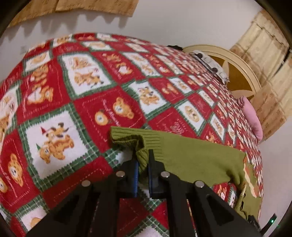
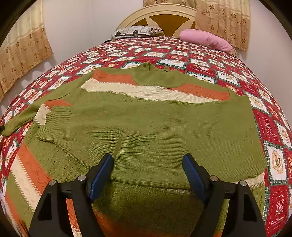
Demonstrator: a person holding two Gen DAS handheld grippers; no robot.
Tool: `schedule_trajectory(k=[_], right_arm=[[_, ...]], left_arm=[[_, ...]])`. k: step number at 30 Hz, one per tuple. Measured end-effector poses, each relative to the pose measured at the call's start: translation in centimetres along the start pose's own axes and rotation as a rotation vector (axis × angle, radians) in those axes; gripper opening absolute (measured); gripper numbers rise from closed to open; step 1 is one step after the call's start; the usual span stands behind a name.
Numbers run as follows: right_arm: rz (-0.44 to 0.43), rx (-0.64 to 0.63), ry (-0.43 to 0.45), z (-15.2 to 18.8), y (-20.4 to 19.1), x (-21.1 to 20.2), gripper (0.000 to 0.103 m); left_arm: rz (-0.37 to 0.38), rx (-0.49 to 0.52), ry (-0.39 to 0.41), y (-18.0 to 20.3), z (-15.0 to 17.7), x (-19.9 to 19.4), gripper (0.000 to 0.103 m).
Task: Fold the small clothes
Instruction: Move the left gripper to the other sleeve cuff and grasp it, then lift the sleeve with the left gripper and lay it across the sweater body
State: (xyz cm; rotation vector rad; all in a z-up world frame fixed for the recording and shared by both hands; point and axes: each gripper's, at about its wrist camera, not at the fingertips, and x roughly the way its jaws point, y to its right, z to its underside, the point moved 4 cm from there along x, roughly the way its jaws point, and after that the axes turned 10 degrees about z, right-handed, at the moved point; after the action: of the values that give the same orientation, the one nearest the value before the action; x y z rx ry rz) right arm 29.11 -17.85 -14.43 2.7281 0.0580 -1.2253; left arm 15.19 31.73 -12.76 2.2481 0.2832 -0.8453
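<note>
The work surface is a bed covered by a red, white and green patchwork blanket (image 2: pixel 270 127) printed with teddy bears and cartoon dogs in square panels edged with plaid. At the far end of the bed stands a cream headboard (image 2: pixel 160 12) with a rounded top and brown inset panels, and against it lie a grey-and-white patterned pillow (image 2: pixel 135 31) and, to its right in the right wrist view, a pink pillow (image 2: pixel 206 39). The walls are plain white, and tan curtains (image 2: pixel 222 20) with a floral pattern hang on either side of the headboard, another stretch of curtain (image 1: pixel 270 60) showing at the right edge of the left wrist view. A green sweater (image 2: pixel 146 124) with orange and cream stripes lies spread across the middle of the blanket, one green sleeve folded over its body and the collar pointing toward the headboard. The right gripper (image 2: pixel 147 171) hovers over the near part of the sweater with its blue-padded fingers spread wide apart, nothing between them. The left gripper (image 1: pixel 143 164) has its fingers drawn close together, pinching the ribbed cuff (image 1: pixel 138 144) of the other sleeve, which stretches away to the right across the blanket.
</note>
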Motion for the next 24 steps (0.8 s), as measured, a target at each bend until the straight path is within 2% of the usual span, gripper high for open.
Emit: schedule_trajectory(k=[10,13,15,16,20,24], right_arm=[[-0.001,0.001,-0.001,0.0,0.0,0.0,0.08],[-0.013,0.008,0.001,0.0,0.0,-0.1,0.08],[-0.063,0.038,0.002,-0.5,0.6,-0.8,0.08],[-0.08,0.072,0.032,-1.0,1.3,-1.9,0.08],[-0.073,0.106,0.121,-2.0,3.0,-5.6,0.08],[-0.074,0.083,0.127,-1.1,3.7,-7.5,0.08]], left_arm=[[0.085,0.098,0.036,3.4,-1.4,-1.8,0.008],[0.126,0.141,0.045,6.0,-1.9,-2.5,0.008],[0.151,0.163,0.046,7.8,-2.2,-2.8,0.008],[0.164,0.169,0.04,8.7,-2.3,-2.9,0.008],[0.2,0.253,0.026,13.5,-2.7,-3.3,0.008],[0.265,0.31,0.021,18.3,-2.8,-3.4,0.008]])
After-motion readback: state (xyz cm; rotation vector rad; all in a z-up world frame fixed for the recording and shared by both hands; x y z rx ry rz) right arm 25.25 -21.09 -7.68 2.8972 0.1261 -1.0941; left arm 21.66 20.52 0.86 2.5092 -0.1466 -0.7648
